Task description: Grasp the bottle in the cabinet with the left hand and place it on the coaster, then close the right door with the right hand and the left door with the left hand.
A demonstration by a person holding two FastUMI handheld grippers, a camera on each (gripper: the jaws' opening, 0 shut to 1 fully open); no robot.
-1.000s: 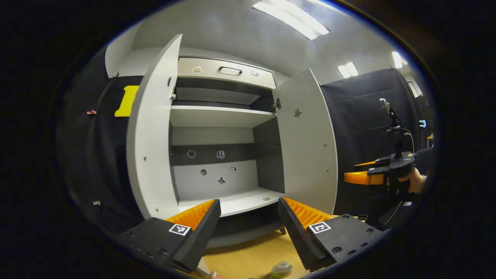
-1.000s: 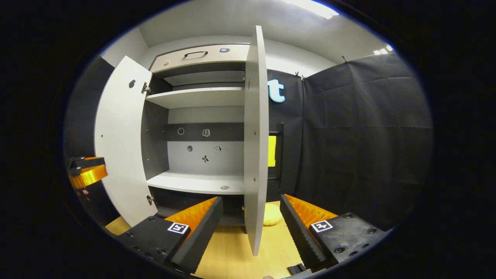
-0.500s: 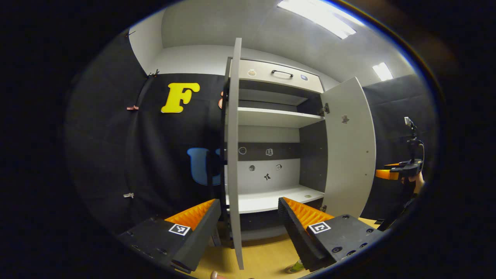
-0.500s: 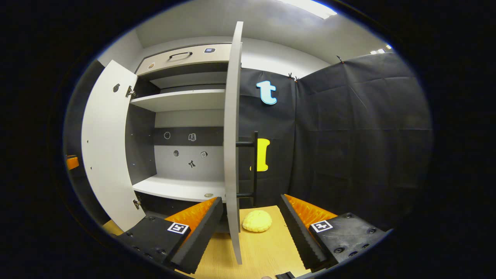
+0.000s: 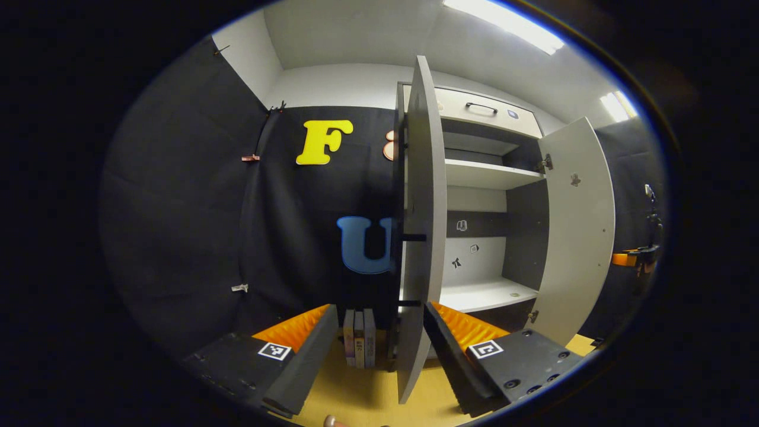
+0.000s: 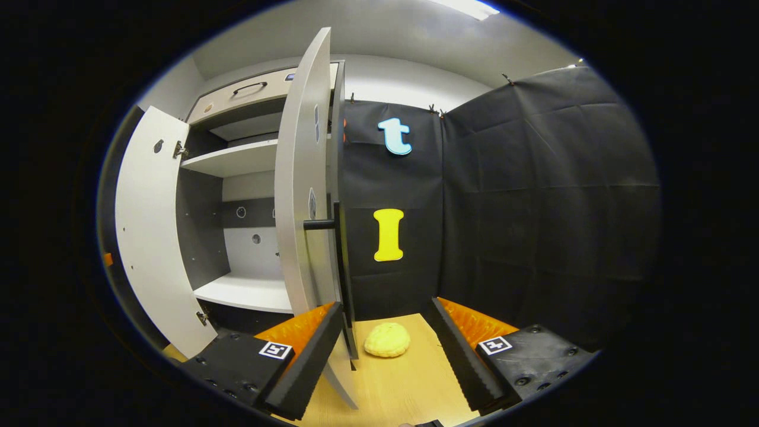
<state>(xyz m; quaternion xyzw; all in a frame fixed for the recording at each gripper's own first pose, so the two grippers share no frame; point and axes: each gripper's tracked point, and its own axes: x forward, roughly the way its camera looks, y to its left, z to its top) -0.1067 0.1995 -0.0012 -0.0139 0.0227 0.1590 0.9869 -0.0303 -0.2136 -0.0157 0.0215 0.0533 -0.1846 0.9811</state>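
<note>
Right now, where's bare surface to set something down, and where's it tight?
Free: the lower shelf inside the cabinet, bare apart from one small disc, and the tabletop in front of the yellow bun. Tight: the books stand close against the left door, and the right door swings beside the bun.

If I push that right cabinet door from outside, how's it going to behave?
The right door looks like a rigid flat panel, so it should swing as one piece rather than flex. With hinges along one edge, a light push would probably carry it. Its bar handle sticks out and could catch the right gripper.
</note>
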